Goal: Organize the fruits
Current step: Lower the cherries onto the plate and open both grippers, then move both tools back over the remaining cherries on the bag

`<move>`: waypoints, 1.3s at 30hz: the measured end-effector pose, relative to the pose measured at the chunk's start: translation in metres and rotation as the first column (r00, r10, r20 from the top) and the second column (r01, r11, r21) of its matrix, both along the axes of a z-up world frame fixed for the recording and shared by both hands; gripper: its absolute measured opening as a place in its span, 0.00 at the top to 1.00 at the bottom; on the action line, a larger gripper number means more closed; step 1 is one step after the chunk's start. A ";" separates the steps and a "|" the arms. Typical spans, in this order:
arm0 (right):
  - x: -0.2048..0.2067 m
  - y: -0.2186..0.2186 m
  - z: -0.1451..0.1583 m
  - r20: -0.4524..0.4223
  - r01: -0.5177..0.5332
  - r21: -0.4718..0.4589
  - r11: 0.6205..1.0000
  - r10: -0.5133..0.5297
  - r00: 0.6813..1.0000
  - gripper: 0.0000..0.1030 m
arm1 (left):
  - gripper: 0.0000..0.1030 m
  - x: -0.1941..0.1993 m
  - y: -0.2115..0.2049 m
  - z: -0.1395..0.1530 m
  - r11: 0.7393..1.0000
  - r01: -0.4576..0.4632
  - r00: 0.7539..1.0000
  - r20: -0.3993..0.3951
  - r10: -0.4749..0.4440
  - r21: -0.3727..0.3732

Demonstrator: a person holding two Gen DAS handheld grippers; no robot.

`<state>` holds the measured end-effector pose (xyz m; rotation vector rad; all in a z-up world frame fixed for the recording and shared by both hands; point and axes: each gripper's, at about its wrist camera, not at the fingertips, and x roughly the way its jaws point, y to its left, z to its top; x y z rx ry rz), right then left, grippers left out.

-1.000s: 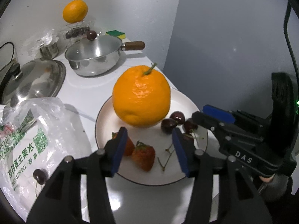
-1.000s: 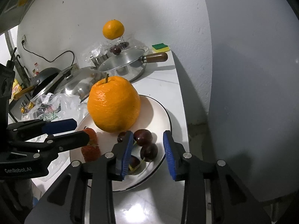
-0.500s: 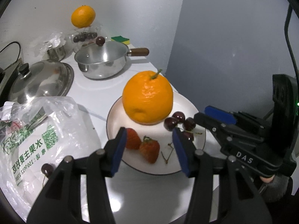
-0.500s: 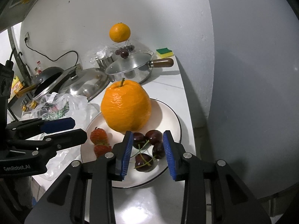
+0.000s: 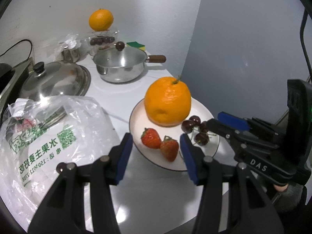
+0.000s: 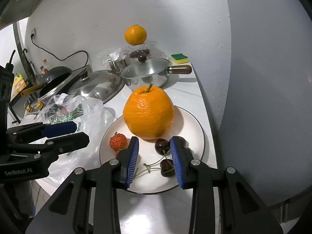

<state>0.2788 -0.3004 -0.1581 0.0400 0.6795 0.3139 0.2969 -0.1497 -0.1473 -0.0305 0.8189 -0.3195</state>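
I hold both grippers, left (image 5: 156,152) and right (image 6: 154,159), part open and empty over the plate (image 6: 195,128) of orange (image 6: 148,113), strawberries (image 5: 159,142) and cherries (image 6: 165,156).

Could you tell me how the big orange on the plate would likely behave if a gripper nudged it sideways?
The big orange is round and sits loose on the smooth plate, so it would probably roll or slide. It looks heavy for its footprint, and could bump the cherries beside it.
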 end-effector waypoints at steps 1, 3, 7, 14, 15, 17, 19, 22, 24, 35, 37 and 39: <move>-0.001 0.002 0.000 0.001 -0.001 -0.002 1.000 0.001 1.000 0.66 | 0.49 -0.001 0.003 0.001 1.000 -0.005 1.000 0.001 0.005 -0.002; -0.003 0.006 0.002 0.005 -0.006 -0.006 1.000 0.006 1.000 0.65 | 0.49 -0.004 0.008 0.002 1.000 -0.010 1.000 0.004 0.010 -0.006; -0.007 0.015 0.005 0.010 -0.014 -0.015 1.000 0.014 1.000 0.66 | 0.49 -0.008 0.020 0.004 1.000 -0.024 1.000 0.012 0.024 -0.016; -0.012 0.035 0.009 0.013 -0.032 -0.035 0.999 0.033 0.999 0.65 | 0.39 -0.018 0.041 0.005 0.998 -0.046 0.999 0.020 0.047 -0.034; -0.013 0.039 0.009 0.014 -0.036 -0.038 0.999 0.037 0.999 0.65 | 0.39 -0.020 0.045 0.005 0.998 -0.053 0.998 0.025 0.054 -0.034; -0.014 0.046 0.010 0.015 -0.044 -0.043 0.998 0.044 0.999 0.65 | 0.39 -0.023 0.052 0.006 0.997 -0.064 0.997 0.033 0.065 -0.031; -0.016 0.053 0.011 0.016 -0.051 -0.048 0.998 0.052 0.998 0.65 | 0.39 -0.027 0.059 0.007 0.996 -0.076 0.996 0.037 0.077 -0.035; -0.016 0.066 0.012 0.017 -0.065 -0.060 0.996 0.066 0.998 0.65 | 0.34 -0.032 0.072 0.008 0.995 -0.098 0.994 0.047 0.100 -0.034; -0.017 0.074 0.012 0.018 -0.075 -0.066 0.995 0.076 0.997 0.65 | 0.32 -0.036 0.081 0.009 0.993 -0.112 0.992 0.051 0.114 -0.039; -0.020 0.120 0.010 0.015 -0.131 -0.088 0.987 0.133 0.991 0.65 | 0.32 -0.051 0.131 0.003 0.980 -0.190 0.980 0.051 0.193 -0.050; -0.021 0.129 0.009 0.012 -0.143 -0.092 0.985 0.145 0.989 0.65 | 0.32 -0.053 0.138 0.003 0.979 -0.198 0.978 0.052 0.201 -0.054; -0.020 0.137 0.008 0.008 -0.155 -0.098 0.983 0.157 0.988 0.65 | 0.32 -0.054 0.144 0.002 0.976 -0.207 0.976 0.054 0.211 -0.061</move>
